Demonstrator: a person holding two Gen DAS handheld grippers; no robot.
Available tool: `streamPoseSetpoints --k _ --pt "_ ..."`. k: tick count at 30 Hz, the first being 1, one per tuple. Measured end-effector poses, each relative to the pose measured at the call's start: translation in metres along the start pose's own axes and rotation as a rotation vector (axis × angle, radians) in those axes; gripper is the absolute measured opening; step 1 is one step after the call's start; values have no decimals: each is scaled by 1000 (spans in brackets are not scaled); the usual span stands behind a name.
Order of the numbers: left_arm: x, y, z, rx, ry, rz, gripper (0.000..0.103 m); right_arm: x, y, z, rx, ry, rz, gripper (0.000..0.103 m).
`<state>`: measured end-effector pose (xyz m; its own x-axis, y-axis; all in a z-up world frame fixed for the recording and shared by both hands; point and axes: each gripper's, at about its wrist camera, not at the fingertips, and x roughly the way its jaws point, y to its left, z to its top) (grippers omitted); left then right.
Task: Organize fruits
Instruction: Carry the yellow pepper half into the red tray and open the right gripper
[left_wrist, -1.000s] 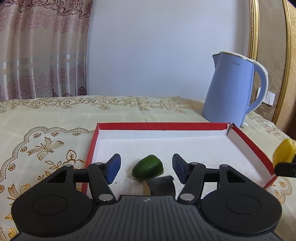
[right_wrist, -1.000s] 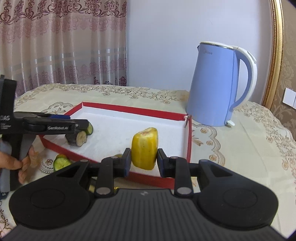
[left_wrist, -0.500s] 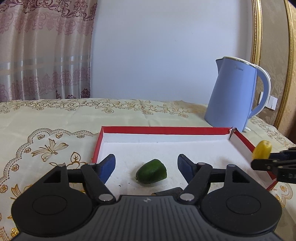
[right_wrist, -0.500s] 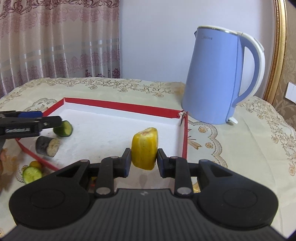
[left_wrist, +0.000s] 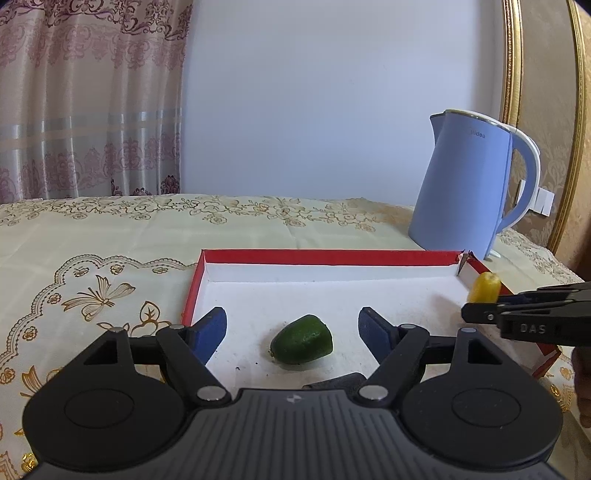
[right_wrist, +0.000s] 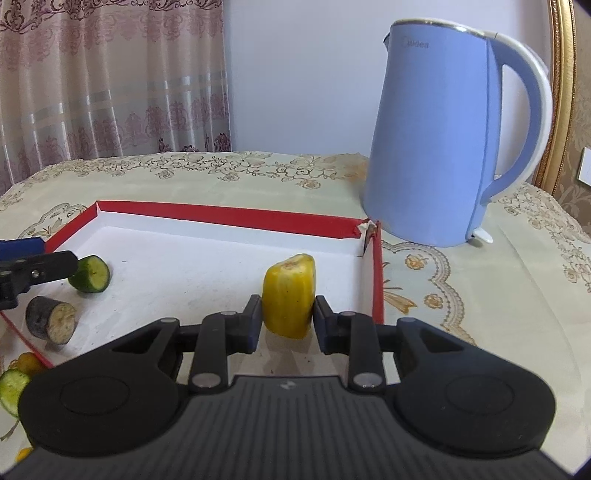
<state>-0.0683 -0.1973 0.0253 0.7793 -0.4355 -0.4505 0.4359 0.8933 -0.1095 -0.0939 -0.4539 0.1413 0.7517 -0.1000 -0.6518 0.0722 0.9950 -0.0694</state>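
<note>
Two pieces in tray (right_wrist: 236, 218) already: green piece (left_wrist: 301, 339) between released left fingers (left_wrist: 207, 328), dark piece (right_wrist: 51, 319). Right fingers (right_wrist: 252, 321) clenched on yellow piece (right_wrist: 290, 295), over tray. Scraps (right_wrist: 14, 380) outside left.

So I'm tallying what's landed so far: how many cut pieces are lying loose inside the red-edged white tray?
2: a green cucumber end near the tray's left side, and a dark cut chunk by its near-left edge. The yellow piece is gripped, not lying loose.
</note>
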Motion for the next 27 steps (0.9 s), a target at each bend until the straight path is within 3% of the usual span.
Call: streamPoseSetpoints --k 17,20,24,27 --pt "2 0 -1 -4 6 1 78 0 1 -13 11 -31 -9 30" --pt "1 1 -1 -9 2 3 78 -12 -3 -12 34 -75 -23 36" --pt "1 3 0 -14 1 5 78 -47 -3 -7 29 -153 -35 63" --pt "1 3 0 -14 -2 9 78 -76 -2 -9 24 -186 -36 67"
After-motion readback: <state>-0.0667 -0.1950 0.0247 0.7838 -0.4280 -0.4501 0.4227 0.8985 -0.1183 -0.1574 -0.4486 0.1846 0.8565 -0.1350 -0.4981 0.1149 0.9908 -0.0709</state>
